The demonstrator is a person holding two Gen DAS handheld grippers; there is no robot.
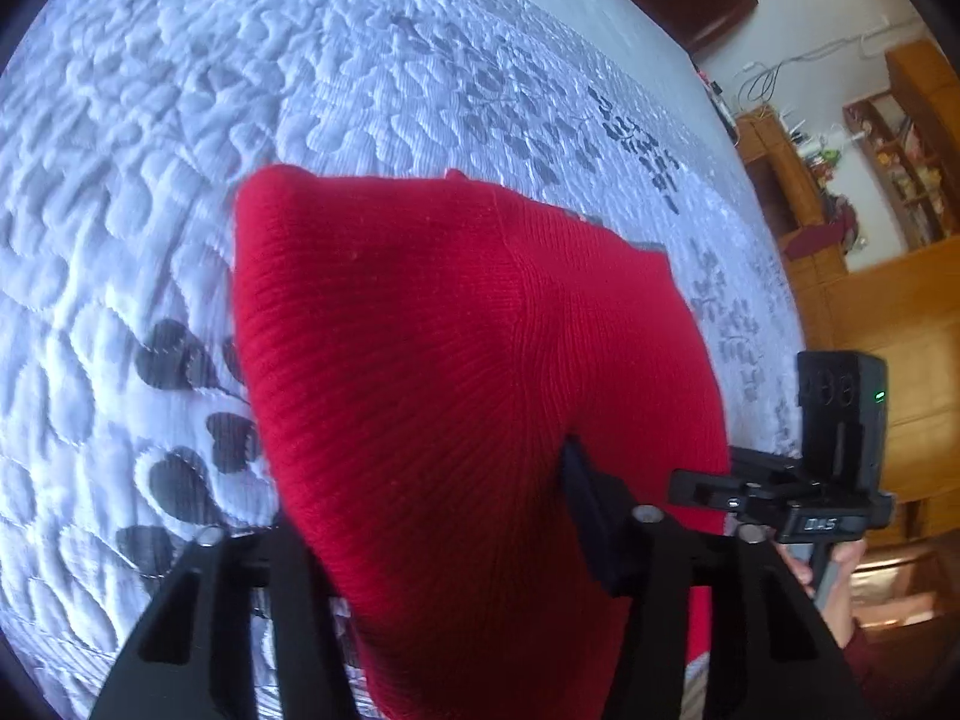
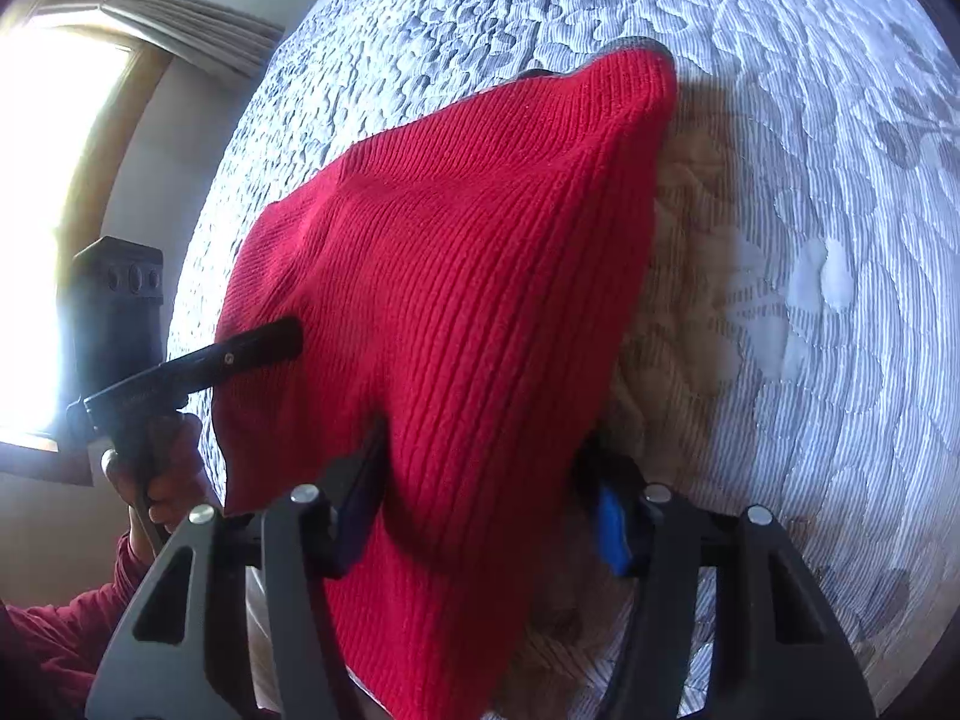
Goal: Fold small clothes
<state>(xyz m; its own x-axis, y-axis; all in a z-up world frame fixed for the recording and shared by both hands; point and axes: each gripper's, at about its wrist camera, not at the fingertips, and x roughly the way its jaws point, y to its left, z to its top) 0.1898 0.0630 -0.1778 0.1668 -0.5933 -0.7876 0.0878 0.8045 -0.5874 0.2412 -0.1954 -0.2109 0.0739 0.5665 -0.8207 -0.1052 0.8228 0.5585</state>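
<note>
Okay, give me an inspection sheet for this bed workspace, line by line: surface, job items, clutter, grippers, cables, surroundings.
Surface: quilted grey-and-white leaf-print bedspread.
Job's things: one red knit garment, lifted off the bed and hanging between both grippers.
Clutter: nothing seen on the bed.
Grippers: left gripper and right gripper each have jaws closed on the garment's edge.
Cables: loose wires on the far wall.
Surroundings: wooden shelving; bright curtained window.
</note>
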